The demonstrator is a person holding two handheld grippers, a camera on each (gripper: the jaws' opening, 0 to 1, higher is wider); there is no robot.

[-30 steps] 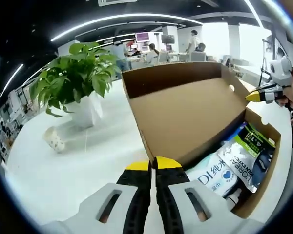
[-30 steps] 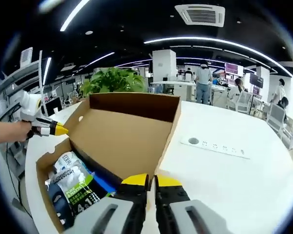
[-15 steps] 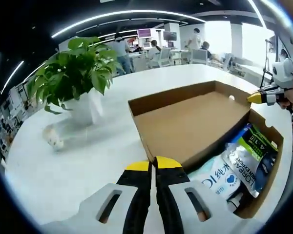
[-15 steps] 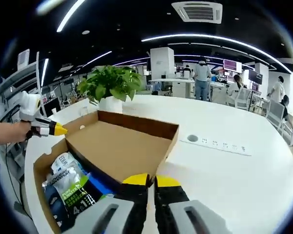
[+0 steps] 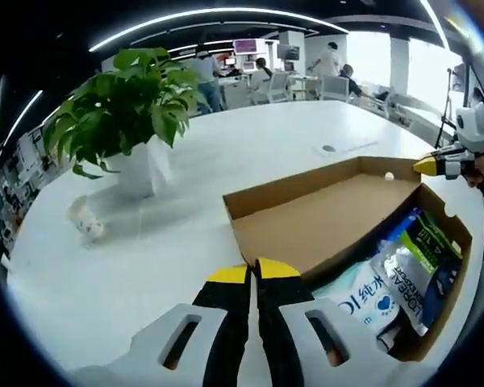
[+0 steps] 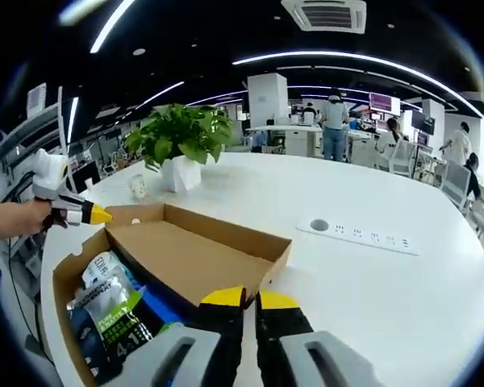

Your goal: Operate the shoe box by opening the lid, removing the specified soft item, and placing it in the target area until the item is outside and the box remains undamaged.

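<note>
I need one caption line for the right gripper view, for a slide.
Shoe box with its lid folded open on a white table, soft packs inside, potted plant behind.

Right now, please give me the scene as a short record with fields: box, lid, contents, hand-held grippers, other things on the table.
box: cardboard shoe box, open, on white table
lid: lid folded back, lying nearly flat
contents: soft packets inside, not taken out yet
left hand-held gripper: shut, at lid edge
right hand-held gripper: shut, at lid edge
other: potted plant, power strip
</note>
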